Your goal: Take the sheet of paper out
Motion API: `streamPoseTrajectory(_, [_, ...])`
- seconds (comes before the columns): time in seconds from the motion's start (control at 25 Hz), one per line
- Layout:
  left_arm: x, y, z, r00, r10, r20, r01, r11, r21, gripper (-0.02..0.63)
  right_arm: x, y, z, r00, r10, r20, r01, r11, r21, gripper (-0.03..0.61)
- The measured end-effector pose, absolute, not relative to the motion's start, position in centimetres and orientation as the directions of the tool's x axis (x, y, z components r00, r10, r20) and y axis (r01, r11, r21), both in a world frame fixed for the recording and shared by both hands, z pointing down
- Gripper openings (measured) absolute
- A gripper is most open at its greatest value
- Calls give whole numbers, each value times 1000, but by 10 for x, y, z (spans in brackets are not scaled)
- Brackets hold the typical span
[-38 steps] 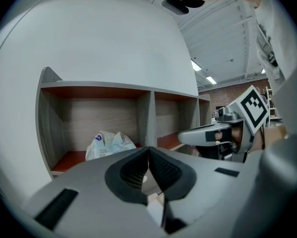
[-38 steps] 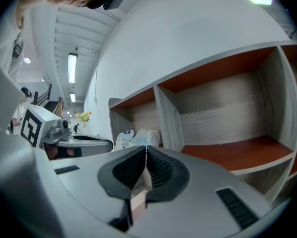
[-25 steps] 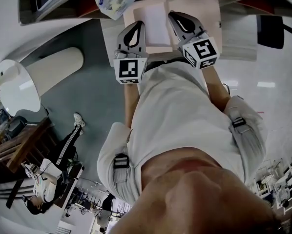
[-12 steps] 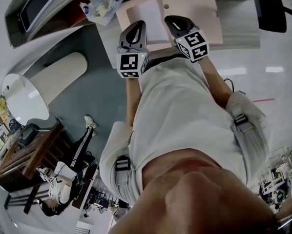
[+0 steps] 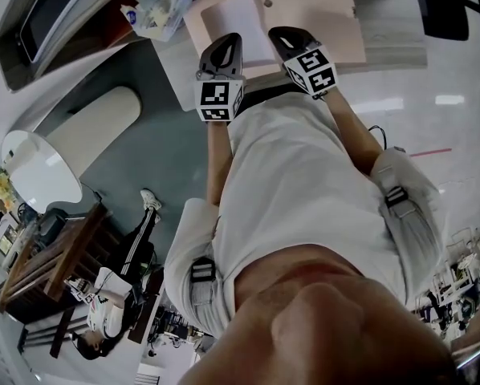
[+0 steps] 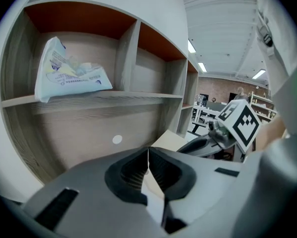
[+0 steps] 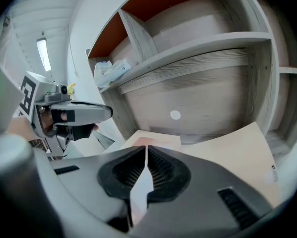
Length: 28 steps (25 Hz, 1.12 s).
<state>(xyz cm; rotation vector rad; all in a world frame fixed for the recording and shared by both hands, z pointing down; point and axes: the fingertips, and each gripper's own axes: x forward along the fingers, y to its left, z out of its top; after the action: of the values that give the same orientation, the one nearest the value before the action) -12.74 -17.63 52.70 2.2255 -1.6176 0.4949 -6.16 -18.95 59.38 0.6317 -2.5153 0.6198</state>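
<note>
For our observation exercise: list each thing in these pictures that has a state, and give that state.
left gripper: shut, empty
right gripper: shut, empty
sheet of paper: lying flat, not gripped
beige folder: lying flat
wipes pack: slumped on the shelf

Landmark: grey wooden shelf unit (image 6: 126, 58). Its upper-left bay is largely taken up by a crumpled white plastic packet (image 6: 69, 73); the bay just right of the divider is open. Below the shelf board the lower bay opens to the front, where only a flat pale beige folder (image 7: 233, 148) and a white sheet of paper (image 5: 244, 22) lie low.
</note>
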Motion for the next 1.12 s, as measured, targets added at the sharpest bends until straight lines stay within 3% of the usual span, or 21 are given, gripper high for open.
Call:
streamPoseTrajectory(0.8, [-135,-175,592,416,-734,537,-905,-392,166,23,-64,-201,652,-649,-372,663,-639,740,-210,25])
streamPoseTrajectory(0.92, [-137,-177,600,418,-727,545,-904,-388,176,23,-68,-202,658,-645,-369,669,-640,740,-210,64])
streamPoseTrajectory(1.12, [-136,-181,611,427,-708,562,-898,-403,174,23,-75,-201,669,-642,-351,682,-635,743,-214,66])
